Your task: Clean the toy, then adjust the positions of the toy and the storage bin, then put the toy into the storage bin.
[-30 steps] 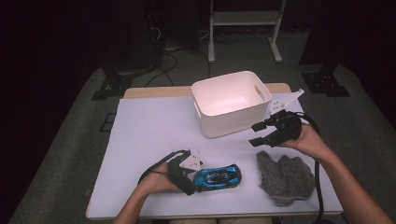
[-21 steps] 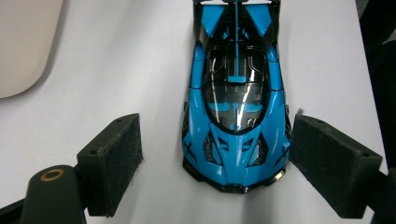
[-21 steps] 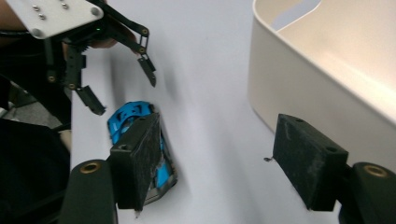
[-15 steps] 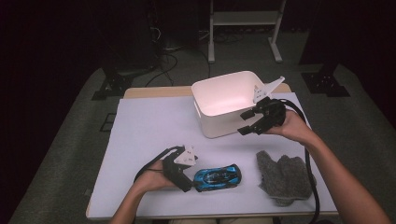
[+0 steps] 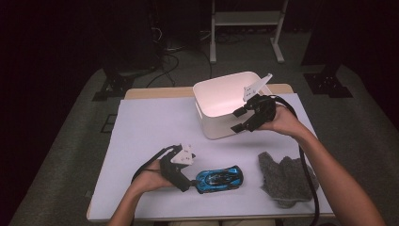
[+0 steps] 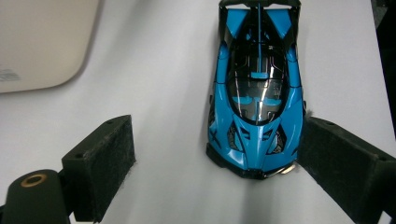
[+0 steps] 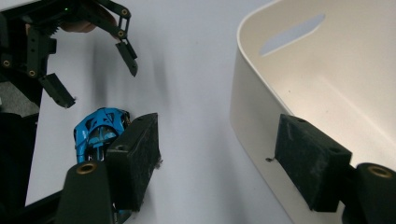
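A blue toy car [image 5: 219, 178] lies on the white sheet near the front edge. My left gripper [image 5: 190, 183] is open at its left end. In the left gripper view the car [image 6: 257, 93] has one end between the jaws, close to the right pad [image 6: 345, 168] and far from the left one; these jaws have just been opening. My right gripper [image 5: 236, 120] is open at the near right rim of the white bin [image 5: 221, 84]. In the right gripper view the bin's wall [image 7: 261, 116] stands between its jaws, which have opened slightly without pressing on it.
A grey cloth [image 5: 287, 181] lies crumpled at the front right of the white sheet [image 5: 155, 127]. The right gripper's cable runs over it. The bin looks empty inside. Dark floor, stands and cables surround the table.
My right gripper has moved left and away from me, from beside the bin to its near right rim. The left jaws have widened around the car's end; the left hand stayed put.
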Motion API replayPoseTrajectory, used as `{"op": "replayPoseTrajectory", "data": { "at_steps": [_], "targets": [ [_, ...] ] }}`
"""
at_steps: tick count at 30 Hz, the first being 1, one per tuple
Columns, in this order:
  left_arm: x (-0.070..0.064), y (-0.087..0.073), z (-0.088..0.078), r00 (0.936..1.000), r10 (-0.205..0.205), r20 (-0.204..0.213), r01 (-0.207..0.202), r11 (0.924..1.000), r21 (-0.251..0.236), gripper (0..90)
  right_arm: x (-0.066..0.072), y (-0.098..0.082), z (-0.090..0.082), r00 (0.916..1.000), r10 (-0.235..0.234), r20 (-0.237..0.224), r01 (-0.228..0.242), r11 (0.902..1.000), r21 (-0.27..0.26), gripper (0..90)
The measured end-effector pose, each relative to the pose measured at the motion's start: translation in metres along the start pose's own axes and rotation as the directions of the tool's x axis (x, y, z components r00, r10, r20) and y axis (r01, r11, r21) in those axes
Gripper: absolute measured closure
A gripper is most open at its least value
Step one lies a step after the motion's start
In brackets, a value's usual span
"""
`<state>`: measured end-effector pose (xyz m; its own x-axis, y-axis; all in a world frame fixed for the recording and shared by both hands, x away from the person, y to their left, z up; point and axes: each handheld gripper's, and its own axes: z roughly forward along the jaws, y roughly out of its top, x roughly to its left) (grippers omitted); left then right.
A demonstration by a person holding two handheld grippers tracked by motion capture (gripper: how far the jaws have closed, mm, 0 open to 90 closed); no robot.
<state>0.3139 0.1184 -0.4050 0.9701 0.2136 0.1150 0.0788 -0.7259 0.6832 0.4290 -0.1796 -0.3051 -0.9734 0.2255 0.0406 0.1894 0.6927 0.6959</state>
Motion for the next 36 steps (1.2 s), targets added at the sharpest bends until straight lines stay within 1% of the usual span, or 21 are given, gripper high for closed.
{"op": "replayPoseTrajectory", "data": {
  "at_steps": [2, 3, 4, 5, 7, 8, 10, 13, 15, 16, 18, 19, 24, 26, 27, 28, 30, 32, 34, 35, 36],
  "targets": [
    [0.001, -0.001, -0.003, 0.9999, -0.016, -0.004, 0.016, 0.9996, -0.024, 10.4, 0.000, 0.002, -0.002, 0.9999, -0.016, 0.001, 0.016, 0.9998, -0.009, 29.1],
    [0.001, -0.001, -0.004, 0.9999, -0.014, -0.006, 0.014, 0.9997, -0.021, 10.4, 0.000, 0.002, -0.002, 0.9998, -0.021, 0.004, 0.021, 0.9998, -0.001, 28.9],
    [0.002, -0.002, -0.005, 0.9999, -0.006, -0.008, 0.006, 0.9999, -0.014, 10.4, 0.000, 0.003, -0.002, 0.9999, -0.016, 0.005, 0.016, 0.9999, 0.004, 28.7],
    [0.003, -0.002, -0.006, 0.9999, -0.012, -0.010, 0.011, 0.9998, -0.015, 10.1, -0.001, 0.003, -0.003, 0.9999, -0.011, 0.007, 0.011, 0.9999, 0.007, 28.7],
    [0.003, -0.004, -0.006, 0.9998, -0.016, -0.010, 0.016, 0.9998, -0.013, 10.1, -0.003, 0.002, -0.004, 1.0000, -0.006, 0.002, 0.006, 1.0000, 0.000, 28.7],
    [0.005, -0.004, -0.007, 0.9999, -0.011, -0.011, 0.011, 0.9999, -0.005, 10.1, -0.003, 0.002, -0.005, 1.0000, -0.005, 0.003, 0.005, 1.0000, -0.002, 28.7],
    [0.005, -0.004, -0.007, 0.9997, -0.020, -0.010, 0.020, 0.9997, -0.013, 10.0, -0.003, 0.002, -0.005, 1.0000, -0.008, 0.002, 0.008, 1.0000, -0.004, 28.7],
    [0.004, -0.004, -0.005, 0.9999, -0.014, -0.006, 0.014, 0.9999, -0.009, 10.0, -0.004, 0.001, -0.005, 0.9999, -0.013, 0.003, 0.013, 0.9999, -0.003, 28.5],
    [0.004, -0.004, -0.005, 0.9999, -0.012, -0.009, 0.012, 0.9999, -0.007, 10.0, -0.006, 0.001, -0.005, 0.9995, -0.029, 0.009, 0.029, 0.9996, -0.001, 28.5],
    [0.005, -0.003, -0.007, 0.9999, -0.013, -0.009, 0.013, 0.9999, -0.006, 10.0, -0.006, 0.001, -0.005, 0.9996, -0.024, 0.014, 0.024, 0.9997, -0.002, 28.5],
    [0.005, -0.002, -0.008, 0.9998, -0.017, -0.007, 0.017, 0.9997, -0.020, 10.0, -0.008, 0.002, -0.006, 0.9995, -0.030, 0.012, 0.030, 0.9995, -0.009, 28.6],
    [0.005, -0.002, -0.008, 0.9999, -0.015, -0.008, 0.015, 0.9997, -0.019, 10.0, -0.009, 0.004, -0.006, 0.9995, -0.026, 0.017, 0.026, 0.9997, 0.000, 28.5],
    [0.007, -0.003, -0.009, 0.9998, -0.013, -0.014, 0.013, 0.9998, -0.016, 10.0, -0.016, 0.010, -0.005, 0.9986, -0.046, 0.025, 0.046, 0.9988, 0.017, 29.2],
    [0.008, -0.002, -0.010, 0.9999, -0.015, -0.009, 0.014, 0.9997, -0.021, 10.0, -0.021, 0.010, -0.003, 0.9988, -0.042, 0.026, 0.041, 0.9988, 0.025, 29.9],
    [0.008, -0.002, -0.010, 0.9999, -0.012, -0.007, 0.012, 0.9997, -0.023, 10.0, -0.024, 0.010, -0.001, 0.9986, -0.041, 0.033, 0.040, 0.9985, 0.037, 30.1],
    [0.008, -0.002, -0.009, 0.9998, -0.020, -0.001, 0.020, 0.9993, -0.033, 10.0, -0.027, 0.009, 0.000, 0.9984, -0.042, 0.036, 0.041, 0.9982, 0.045, 30.5],
    [0.008, -0.001, -0.009, 0.9998, -0.019, 0.004, 0.019, 0.9992, -0.036, 10.0, -0.032, 0.008, 0.004, 0.9987, -0.035, 0.037, 0.033, 0.9980, 0.054, 31.9],
    [0.008, -0.001, -0.009, 0.9998, -0.019, 0.004, 0.020, 0.9991, -0.037, 10.0, -0.037, 0.005, 0.009, 0.9982, -0.036, 0.048, 0.033, 0.9967, 0.074, 35.8],
    [0.009, -0.002, -0.010, 0.9999, -0.016, 0.000, 0.016, 0.9995, -0.029, 9.6, -0.040, 0.003, 0.015, 0.9979, -0.035, 0.055, 0.029, 0.9945, 0.100, 41.9],
    [0.009, -0.004, -0.010, 0.9996, -0.027, -0.001, 0.027, 0.9991, -0.032, 9.6, -0.042, 0.002, 0.017, 0.9985, -0.026, 0.048, 0.021, 0.9937, 0.110, 47.0],
    [0.010, -0.004, -0.010, 0.9998, -0.020, -0.002, 0.020, 0.9995, -0.024, 9.6, -0.042, 0.002, 0.020, 0.9989, -0.019, 0.042, 0.014, 0.9931, 0.116, 50.9]
  ]
}}
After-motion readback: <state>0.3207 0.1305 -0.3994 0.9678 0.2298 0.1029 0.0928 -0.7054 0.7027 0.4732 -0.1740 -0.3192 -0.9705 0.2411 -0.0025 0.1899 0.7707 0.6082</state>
